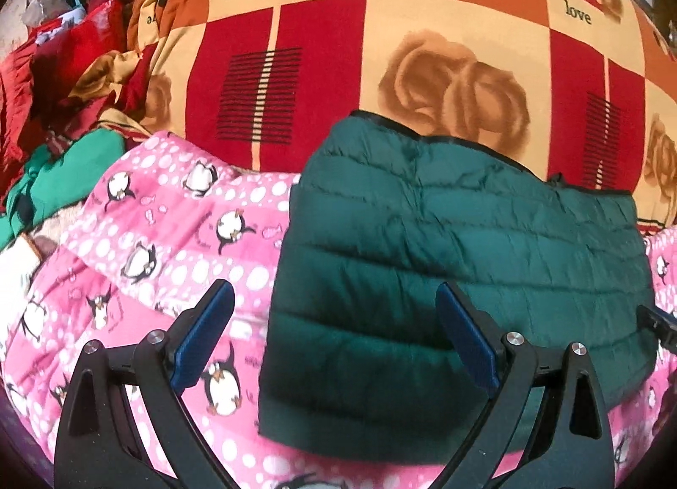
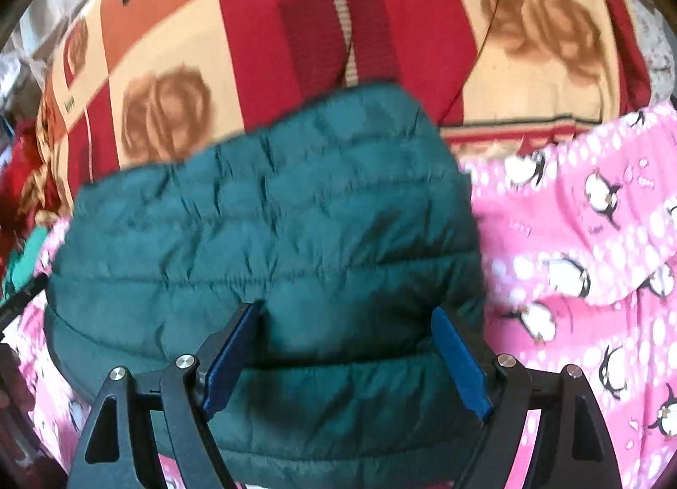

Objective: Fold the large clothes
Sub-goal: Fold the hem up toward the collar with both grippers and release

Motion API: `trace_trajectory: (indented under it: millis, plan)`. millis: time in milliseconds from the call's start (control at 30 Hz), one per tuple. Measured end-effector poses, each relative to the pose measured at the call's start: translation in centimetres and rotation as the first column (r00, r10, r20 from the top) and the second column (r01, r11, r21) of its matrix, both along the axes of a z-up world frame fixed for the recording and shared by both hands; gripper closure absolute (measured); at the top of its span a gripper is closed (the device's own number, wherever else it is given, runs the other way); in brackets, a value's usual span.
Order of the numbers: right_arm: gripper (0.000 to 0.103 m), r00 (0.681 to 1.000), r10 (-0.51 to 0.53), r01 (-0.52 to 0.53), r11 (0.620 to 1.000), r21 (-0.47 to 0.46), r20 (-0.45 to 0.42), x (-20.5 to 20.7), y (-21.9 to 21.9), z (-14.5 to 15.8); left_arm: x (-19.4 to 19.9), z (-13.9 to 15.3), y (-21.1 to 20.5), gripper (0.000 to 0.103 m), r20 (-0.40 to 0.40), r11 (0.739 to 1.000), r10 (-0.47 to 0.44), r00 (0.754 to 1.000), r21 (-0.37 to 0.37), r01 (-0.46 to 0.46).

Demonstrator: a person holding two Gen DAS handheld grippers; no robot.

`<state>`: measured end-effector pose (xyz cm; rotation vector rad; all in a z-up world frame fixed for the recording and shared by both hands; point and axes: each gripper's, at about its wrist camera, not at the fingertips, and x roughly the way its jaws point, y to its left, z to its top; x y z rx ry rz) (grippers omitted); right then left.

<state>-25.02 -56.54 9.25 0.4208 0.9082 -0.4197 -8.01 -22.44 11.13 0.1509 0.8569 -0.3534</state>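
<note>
A dark green quilted puffer jacket (image 1: pixel 444 260) lies folded into a rough rectangle on a pink penguin-print blanket (image 1: pixel 160 243). My left gripper (image 1: pixel 334 298) is open and empty, hovering over the jacket's left edge, one finger over the blanket and one over the jacket. In the right wrist view the jacket (image 2: pixel 271 226) fills the middle. My right gripper (image 2: pixel 345 320) is open and empty, just above the jacket's near part. The right gripper's tip also shows at the left wrist view's right edge (image 1: pixel 656 324).
A bedsheet (image 1: pixel 423 36) of red, orange and cream squares with roses and "love" print lies beyond the jacket. A heap of red and green clothes (image 1: pixel 63 108) sits at the left. The pink blanket (image 2: pixel 584 235) spreads to the right of the jacket.
</note>
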Motion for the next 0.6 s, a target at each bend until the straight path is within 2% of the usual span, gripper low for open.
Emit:
trace_trajectory:
  millis: [367, 467, 600]
  plan:
    - [0.021, 0.999, -0.005, 0.005, 1.0, -0.008, 0.049, -2.0, 0.6, 2.4, -1.2, 0.1, 0.2, 0.007, -0.004, 0.999, -0.014, 1.0, -0.034, 0.014]
    - [0.012, 0.999, -0.015, 0.015, 1.0, 0.001, 0.046, -2.1, 0.2, 2.3, -1.1, -0.1, 0.2, 0.007, -0.005, 0.999, -0.018, 1.0, -0.033, 0.018]
    - [0.011, 0.998, -0.034, 0.034, 0.999, 0.017, 0.047, -2.2, -0.8, 1.8, -0.3, -0.8, 0.2, 0.007, -0.033, 0.998, -0.03, 0.999, -0.053, 0.029]
